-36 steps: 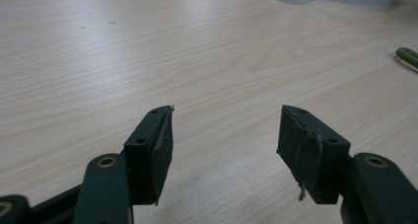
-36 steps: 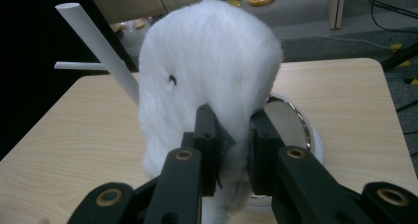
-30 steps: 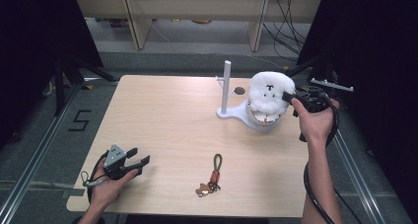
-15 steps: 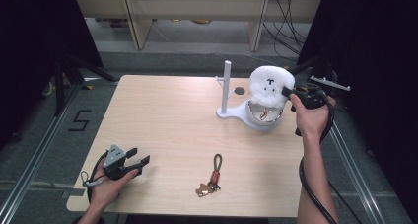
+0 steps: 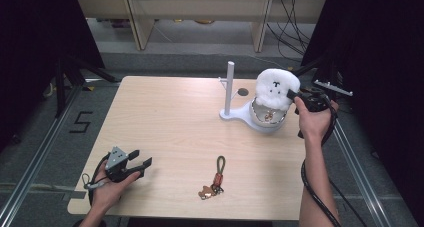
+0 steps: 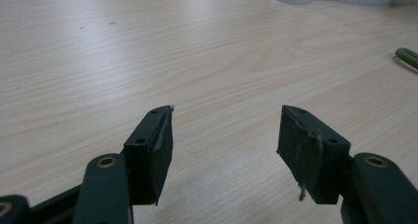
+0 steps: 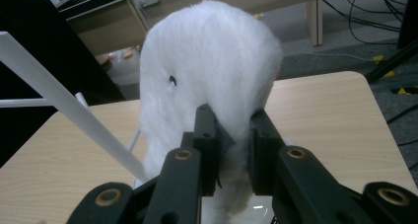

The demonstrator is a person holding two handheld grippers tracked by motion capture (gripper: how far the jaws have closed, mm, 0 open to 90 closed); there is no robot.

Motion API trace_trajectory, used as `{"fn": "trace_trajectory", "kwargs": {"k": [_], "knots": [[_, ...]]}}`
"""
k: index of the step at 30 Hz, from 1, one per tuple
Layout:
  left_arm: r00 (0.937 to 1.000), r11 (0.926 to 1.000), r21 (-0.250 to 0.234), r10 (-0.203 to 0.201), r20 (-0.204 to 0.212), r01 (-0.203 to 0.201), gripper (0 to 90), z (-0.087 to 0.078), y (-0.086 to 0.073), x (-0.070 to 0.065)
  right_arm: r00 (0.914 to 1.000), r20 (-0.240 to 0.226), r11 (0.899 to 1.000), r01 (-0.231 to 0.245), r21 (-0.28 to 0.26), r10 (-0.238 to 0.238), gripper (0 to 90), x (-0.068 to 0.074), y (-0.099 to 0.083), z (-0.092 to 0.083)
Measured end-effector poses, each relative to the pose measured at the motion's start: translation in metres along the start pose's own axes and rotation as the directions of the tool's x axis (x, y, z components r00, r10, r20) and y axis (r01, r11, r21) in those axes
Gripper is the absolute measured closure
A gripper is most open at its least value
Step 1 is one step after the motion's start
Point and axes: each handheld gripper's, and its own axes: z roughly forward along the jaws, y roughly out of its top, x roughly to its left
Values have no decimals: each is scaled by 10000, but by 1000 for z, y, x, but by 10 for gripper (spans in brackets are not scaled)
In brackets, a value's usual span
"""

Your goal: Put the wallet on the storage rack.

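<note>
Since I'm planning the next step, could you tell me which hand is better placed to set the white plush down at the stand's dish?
The right. Its hand-held gripper is already shut on the plush, just above the dish. The left hand-held gripper rests open at the table's near corner, far from the stand.

The fluffy white toy (image 5: 276,89) hides most of the small things in the white dish (image 5: 260,123) under it.

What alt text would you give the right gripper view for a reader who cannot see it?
The right gripper has its two black jaws pinched shut on a fluffy white plush toy, held above a white dish. A slanted white post crosses the left side, with the wooden table behind.
</note>
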Motion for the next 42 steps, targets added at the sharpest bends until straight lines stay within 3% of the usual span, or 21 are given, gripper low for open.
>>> {"fn": "trace_trajectory", "kwargs": {"k": [2,3,4,10,12,18,19,20,23,24,25,28,29,30,31,32,33,34,36,37,42], "knots": [[10000,10000,-9,51,17,-51,376,0,0,0,10000,37,10000,60,-42,-60,786,-2,-3,1],[10000,10000,-8,58,17,-58,376,0,0,0,9991,148,9991,407,-148,-405,785,-6,-4,3],[10000,10000,-21,52,17,-52,375,0,0,0,9999,109,10000,12,-33,-11,785,-4,-5,3],[10000,10000,1,57,6,-57,375,0,0,0,9977,349,9980,577,246,-586,783,-10,-15,7],[10000,10000,-4,58,1,-58,376,0,0,0,9988,346,9985,340,439,-355,782,-9,-18,8],[10000,10000,-21,41,-17,-41,376,0,0,0,9953,536,9920,750,1012,-807,777,-10,-27,12],[10000,10000,-54,-36,16,36,375,1,0,-1,9913,510,9872,1149,1105,-1211,776,-13,-27,12],[9999,9999,-61,-157,32,157,376,1,-1,-1,9940,568,9894,860,1173,-931,775,-10,-28,13],[9992,9992,57,-383,-57,383,376,0,-1,-3,9855,789,9805,1380,1397,-1499,774,-11,-28,14],[9998,9998,-65,-214,17,214,376,1,-1,-2,9824,760,9776,1593,1375,-1708,774,-12,-28,15],[10000,10000,-45,52,-2,-52,375,1,0,0,9838,945,9794,1374,1477,-1523,774,-9,-28,14],[10000,10000,-35,23,-13,-23,375,1,0,0,9798,1117,9758,1466,1621,-1657,773,-6,-25,14],[10000,10000,-55,53,24,-53,376,1,0,0,9713,988,9659,1981,1667,-2163,772,-9,-24,15],[10000,10000,-28,56,-3,-56,375,1,0,0,9695,1032,9640,2030,1716,-2225,770,-8,-23,16],[10000,10000,0,52,-15,-52,375,1,0,-1,9734,1127,9660,1758,1896,-1993,767,-4,-24,17],[10000,10000,-12,62,-9,-62,375,1,0,0,9628,1104,9565,2236,1874,-2467,764,-6,-24,19],[10000,10000,-13,58,-14,-58,376,1,0,-1,9604,1229,9535,2223,2034,-2501,760,-5,-24,20],[10000,10000,-12,46,-15,-46,376,0,0,-1,9632,1394,9549,1957,2234,-2300,749,-3,-27,22],[10000,10000,0,65,1,-65,375,0,0,0,9621,1443,9567,1981,2133,-2314,742,-4,-29,25],[10000,10000,-14,51,8,-51,375,0,0,0,9565,1322,9497,2288,2137,-2602,736,-9,-29,25],[10000,10000,-15,66,-18,-67,376,1,0,-1,9613,1356,9562,2096,2042,-2397,661,-12,-30,25]]}}
